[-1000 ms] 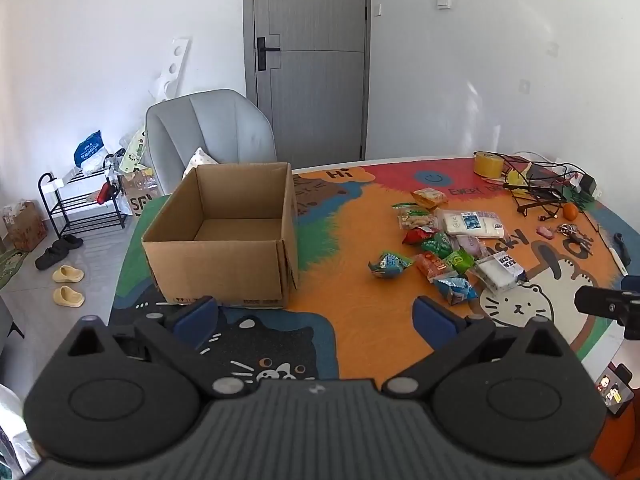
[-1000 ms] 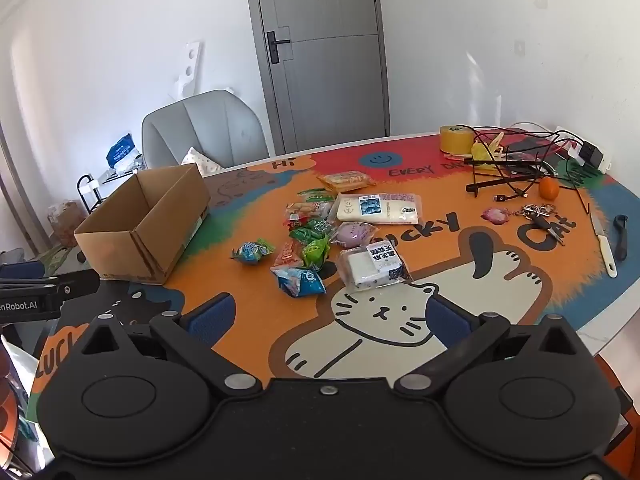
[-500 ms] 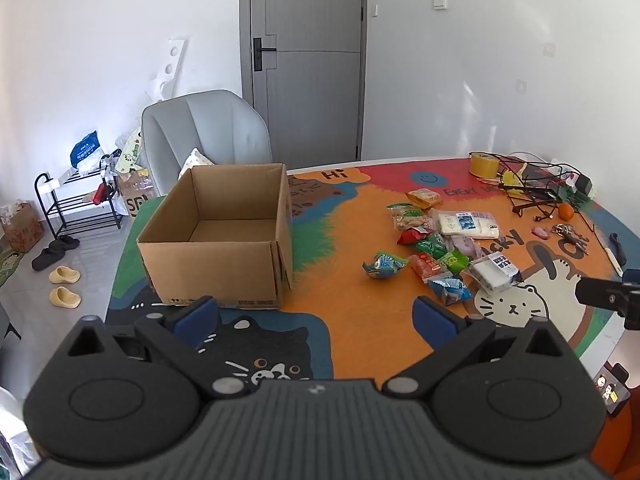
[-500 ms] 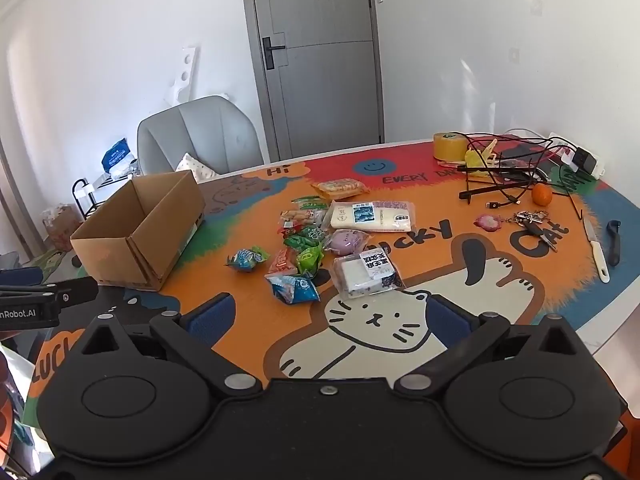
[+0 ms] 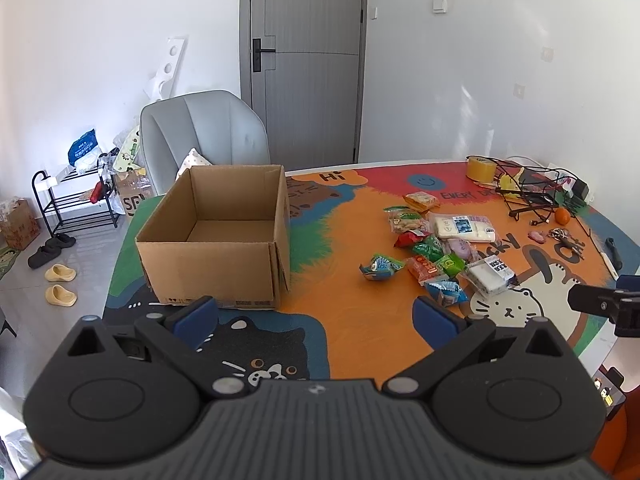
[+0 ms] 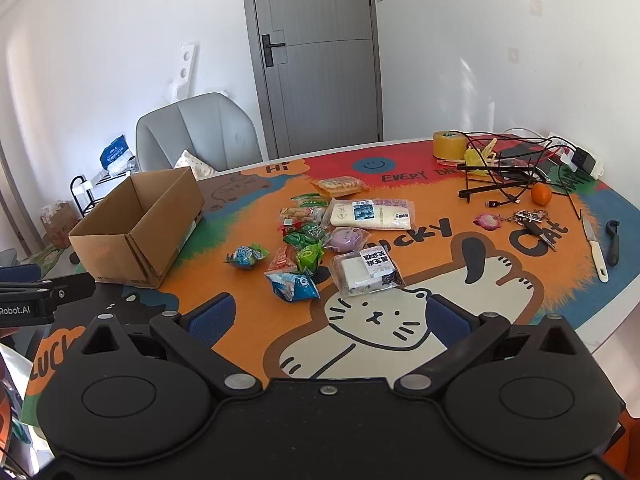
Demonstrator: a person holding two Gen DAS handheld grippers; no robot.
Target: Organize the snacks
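Left wrist view. The left gripper (image 5: 316,316) hangs above the near edge of the table mat (image 5: 352,320), its blue-padded jaws spread wide with nothing between them. The open cardboard box (image 5: 216,236) stands just ahead to the left, upright, its floor bare. The snack packets (image 5: 436,248) lie in a loose cluster on the orange area of the mat, well apart from the box. Judged from their crinkled film wrappers, they are light, soft and somewhat slippery; a pinch across a sealed end or the flat middle should hold, while puffed bags may crush or pop if squeezed hard.

Right wrist view. The right gripper (image 6: 328,320) is likewise fully open and empty, poised over the cat drawing, near the cluster. Nearest to it lie a blue triangular packet (image 6: 294,286) and a clear-wrapped white block with a black label (image 6: 366,272); the block looks firmer and probably heavier, best taken across its short sides. Beyond lie green packets (image 6: 306,246), a purple round snack (image 6: 346,238), a long white pack (image 6: 370,214) and a separate blue candy-like packet (image 6: 244,256). The box (image 6: 136,224) sits to the left.
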